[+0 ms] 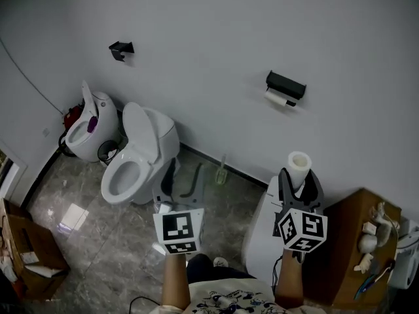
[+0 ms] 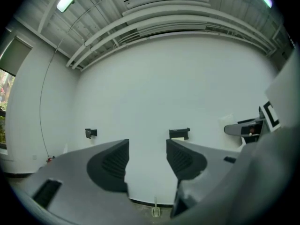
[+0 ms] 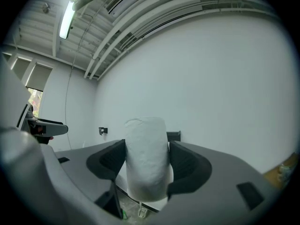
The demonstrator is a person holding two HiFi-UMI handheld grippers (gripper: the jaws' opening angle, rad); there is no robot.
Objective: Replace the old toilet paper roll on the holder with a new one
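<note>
Right gripper [image 3: 146, 165] clamps a soft white cylindrical paper roll [image 3: 146, 146]

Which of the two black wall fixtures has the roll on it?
The wide black wall holder at right, white paper roll under it; the small black bracket at left is bare.

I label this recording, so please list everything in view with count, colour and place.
toilet: one, white, on the floor, left.
smaller toilet-like unit: one, white, far left corner.
wall bracket: one, black, upper left wall.
paper holder: one, black, on the wall, right.
old roll: one, white, under the holder.
new roll: one, white, upright between the right hand-held gripper's jaws.
cardboard box: one, brown, floor, bottom left.
wooden cabinet: one, brown, bottom right.
left hand-held gripper: one, dark grey, jaws apart, empty.
right hand-held gripper: one, dark grey, jaws shut on the new roll.
</note>
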